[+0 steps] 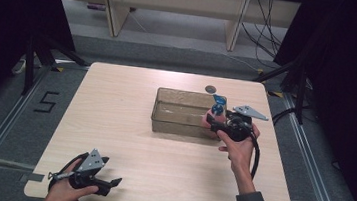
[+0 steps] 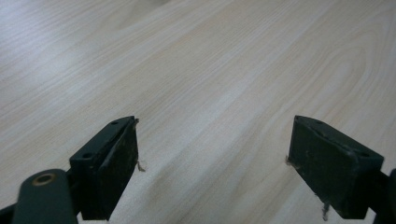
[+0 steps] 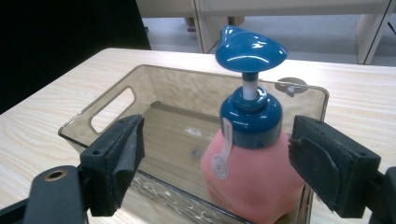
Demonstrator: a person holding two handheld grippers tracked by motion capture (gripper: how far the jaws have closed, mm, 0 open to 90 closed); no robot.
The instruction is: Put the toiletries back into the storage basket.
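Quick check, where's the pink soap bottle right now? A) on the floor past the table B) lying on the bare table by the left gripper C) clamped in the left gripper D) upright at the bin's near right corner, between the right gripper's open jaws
D: the soap bottle stands upright at the corner of the bin, with the right gripper jaws spread apart either side of it and gaps showing.

Your surface [image 1: 127, 140] is pale wood with a fine grain running across it. The bin [image 3: 112, 100] on it is clear smoky brown plastic with a rippled sheen. Your bottle [image 3: 254, 182] has a salmon pink body, a glossy deep blue collar and pump head, a white stem between them, and a white tag with a small round mark. Both your left tool [image 2: 212, 163] and right tool [image 3: 215, 170] have matte black jaws, and a grey plate [image 1: 91, 161] sits on top.
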